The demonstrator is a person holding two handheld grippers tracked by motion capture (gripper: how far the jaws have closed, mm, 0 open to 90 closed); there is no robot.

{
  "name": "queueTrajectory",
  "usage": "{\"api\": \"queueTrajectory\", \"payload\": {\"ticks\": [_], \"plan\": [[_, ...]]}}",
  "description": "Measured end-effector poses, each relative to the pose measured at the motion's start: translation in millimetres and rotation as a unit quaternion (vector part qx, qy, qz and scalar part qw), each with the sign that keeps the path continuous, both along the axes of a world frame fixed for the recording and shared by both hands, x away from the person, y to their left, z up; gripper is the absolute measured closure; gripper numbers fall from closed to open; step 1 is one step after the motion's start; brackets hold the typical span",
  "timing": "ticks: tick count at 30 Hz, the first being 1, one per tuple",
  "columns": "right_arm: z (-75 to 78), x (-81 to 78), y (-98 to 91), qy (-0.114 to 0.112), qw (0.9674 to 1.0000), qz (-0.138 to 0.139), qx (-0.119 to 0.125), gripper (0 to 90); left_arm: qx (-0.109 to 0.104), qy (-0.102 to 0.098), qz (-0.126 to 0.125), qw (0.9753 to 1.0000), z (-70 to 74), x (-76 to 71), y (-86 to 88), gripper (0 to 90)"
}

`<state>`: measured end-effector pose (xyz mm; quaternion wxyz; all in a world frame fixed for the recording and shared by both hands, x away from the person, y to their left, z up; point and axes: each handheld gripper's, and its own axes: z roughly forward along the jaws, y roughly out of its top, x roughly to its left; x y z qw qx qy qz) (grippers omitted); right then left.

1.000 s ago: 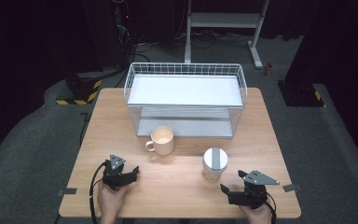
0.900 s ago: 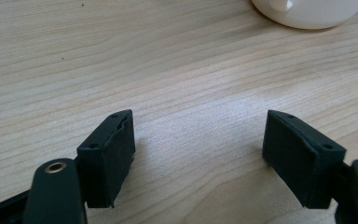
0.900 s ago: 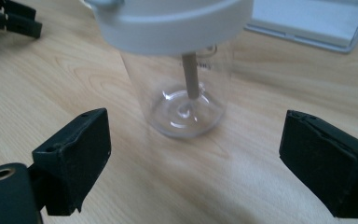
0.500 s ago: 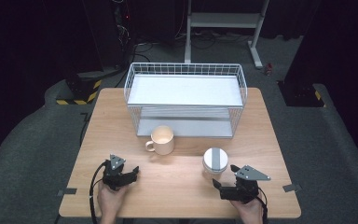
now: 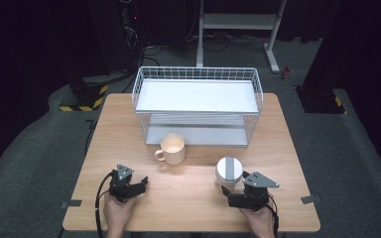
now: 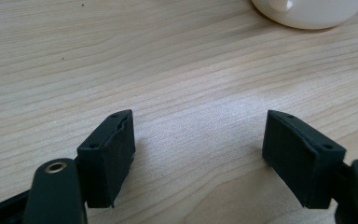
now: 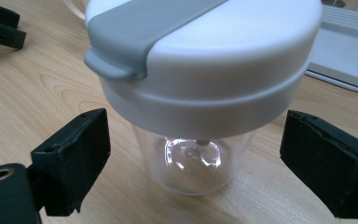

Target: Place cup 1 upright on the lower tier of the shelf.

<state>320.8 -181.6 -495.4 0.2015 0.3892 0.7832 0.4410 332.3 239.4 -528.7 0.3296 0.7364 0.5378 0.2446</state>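
Clearly the right gripper [image 5: 235, 192] was the nearer one: the cup [image 5: 229, 170], a clear tumbler with a white lid and grey flap, stood upright on the table [image 5: 188, 198] just ahead of it, toward the rack [image 5: 198, 106]. In the right gripper view the cup [image 7: 200, 93] sat squarely between the two jaws, which were spread wide, one on each side of the clear body below the lid and neither touching it. The cup's long axis ran straight up, so a level squeeze across the body looked like the move to come, and the wide lid overhanging the narrower body would probably help stop a slip upward. The left gripper [image 5: 134, 186] rested well apart at the table's near left, its jaws also spread with nothing but bare wood between them in the left gripper view [image 6: 198, 154]. The mug [image 5: 172, 148] stood ahead of it, in front of the rack, handle to the left, nearer that hand than the cup was.
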Motion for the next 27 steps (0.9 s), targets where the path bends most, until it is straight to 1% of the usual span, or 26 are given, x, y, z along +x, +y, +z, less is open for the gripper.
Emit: {"api": "queueTrajectory", "payload": {"ticks": [3, 4, 6, 11, 16, 19, 27], "plan": [[-0.7, 1.5, 2.6, -0.002, 1.0000, -0.001, -0.003, 8.4, 0.000, 0.000, 0.000, 1.0000, 0.0, 0.0, 0.0, 25.7], [-1.2, 2.4, 4.0, -0.007, 1.0000, -0.003, -0.005, 8.5, 0.000, 0.000, 0.000, 1.0000, 0.0, 0.0, 0.0, 25.7], [-1.6, 3.6, 5.2, -0.006, 1.0000, -0.004, -0.005, 8.5, 0.000, 0.000, 0.000, 1.0000, 0.0, 0.0, 0.0, 25.7], [-0.8, 6.4, 8.7, -0.013, 0.9999, -0.008, -0.004, 8.5, 0.000, 0.000, 0.001, 1.0000, -0.1, 0.0, 0.0, 25.7], [-0.9, 8.2, 10.8, -0.013, 0.9998, -0.011, -0.004, 8.5, 0.000, 0.000, 0.000, 1.0000, 0.0, 0.0, 0.0, 25.7], [-0.7, 9.5, 12.7, -0.019, 0.9997, -0.012, -0.003, 8.5, 0.000, 0.000, 0.000, 1.0000, 0.0, 0.0, 0.0, 25.7], [0.1, 10.8, 15.0, -0.025, 0.9996, -0.015, 0.001, 8.6, 0.001, -0.001, 0.000, 1.0000, -0.1, 0.0, -0.1, 25.7]]}}
